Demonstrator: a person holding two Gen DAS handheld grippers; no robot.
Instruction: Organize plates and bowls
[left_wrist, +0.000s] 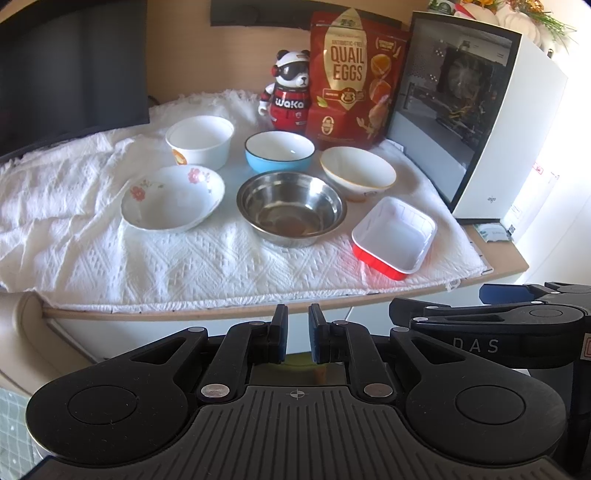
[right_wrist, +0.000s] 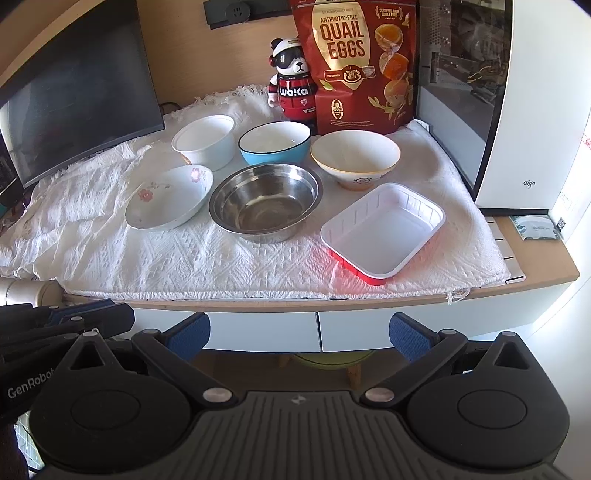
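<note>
Bowls sit in two rows on a white cloth (right_wrist: 207, 266) spread over a desk (right_wrist: 546, 275). At the back stand a white paper bowl (right_wrist: 205, 142), a blue bowl (right_wrist: 275, 144) and a cream bowl (right_wrist: 354, 157); in front lie a flowered bowl (right_wrist: 168, 197), a steel bowl (right_wrist: 266, 203) and a red-sided white tray (right_wrist: 384, 230). All stand apart, none stacked. Behind them stand a panda figure (right_wrist: 291, 81) and a quail egg bag (right_wrist: 356, 66). The left gripper (left_wrist: 297, 332) hangs before the desk edge, fingers nearly together and holding nothing. The right gripper (right_wrist: 299, 334) hangs there too, fingers spread wide and empty.
</note>
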